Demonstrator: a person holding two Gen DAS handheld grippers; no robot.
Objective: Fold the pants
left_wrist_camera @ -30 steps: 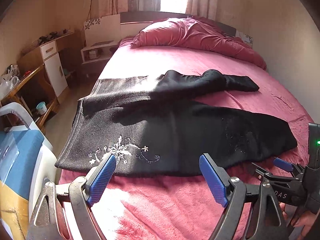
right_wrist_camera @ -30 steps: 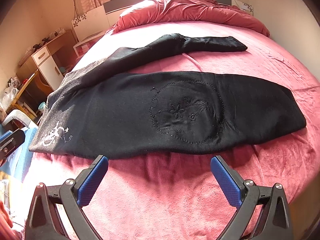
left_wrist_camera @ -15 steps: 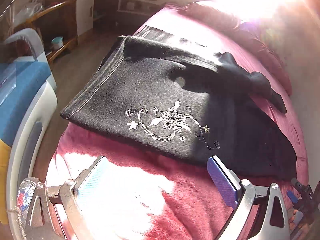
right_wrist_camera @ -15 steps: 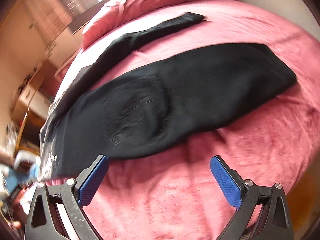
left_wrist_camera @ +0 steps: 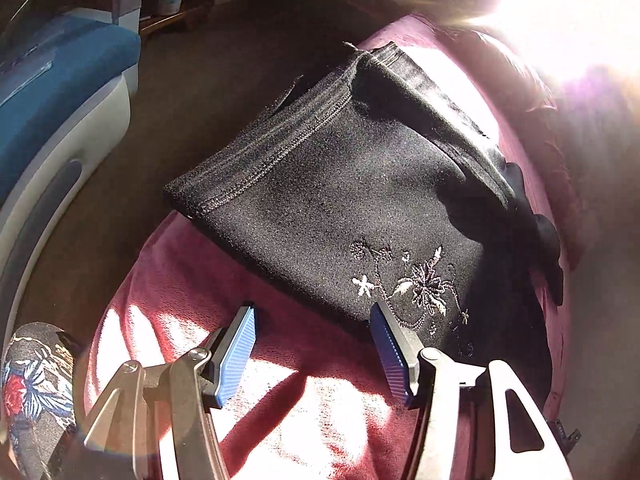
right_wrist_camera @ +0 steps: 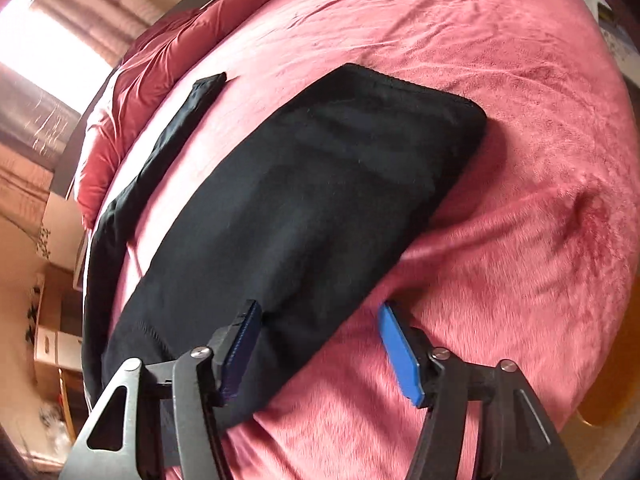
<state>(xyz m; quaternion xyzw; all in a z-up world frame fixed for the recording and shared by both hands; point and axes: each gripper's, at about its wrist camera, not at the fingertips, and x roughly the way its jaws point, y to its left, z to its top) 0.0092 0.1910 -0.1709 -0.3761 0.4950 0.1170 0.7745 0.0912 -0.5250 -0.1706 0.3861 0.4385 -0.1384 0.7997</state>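
Note:
Black pants (left_wrist_camera: 340, 200) lie spread flat on a pink bed (left_wrist_camera: 320, 408). The left wrist view shows the waistband end with silver floral embroidery (left_wrist_camera: 416, 292) near the bed's edge. My left gripper (left_wrist_camera: 312, 352) is open, close above the near edge of the waist part, one pad at the fabric's edge. In the right wrist view the near leg (right_wrist_camera: 304, 216) runs away to its cuff, the other leg (right_wrist_camera: 168, 144) lies beyond. My right gripper (right_wrist_camera: 320, 352) is open, straddling the near leg's lower edge, left pad over the cloth.
A crumpled pink duvet (right_wrist_camera: 168, 60) lies at the head of the bed. A blue and white chair (left_wrist_camera: 52, 112) stands beside the bed over dark floor. Strong window glare washes out the upper right of the left wrist view.
Both grippers have dropped down and moved in to the pants' near edge. The left went toward the waist corner, the right toward the leg end. Both jaws narrowed a little.

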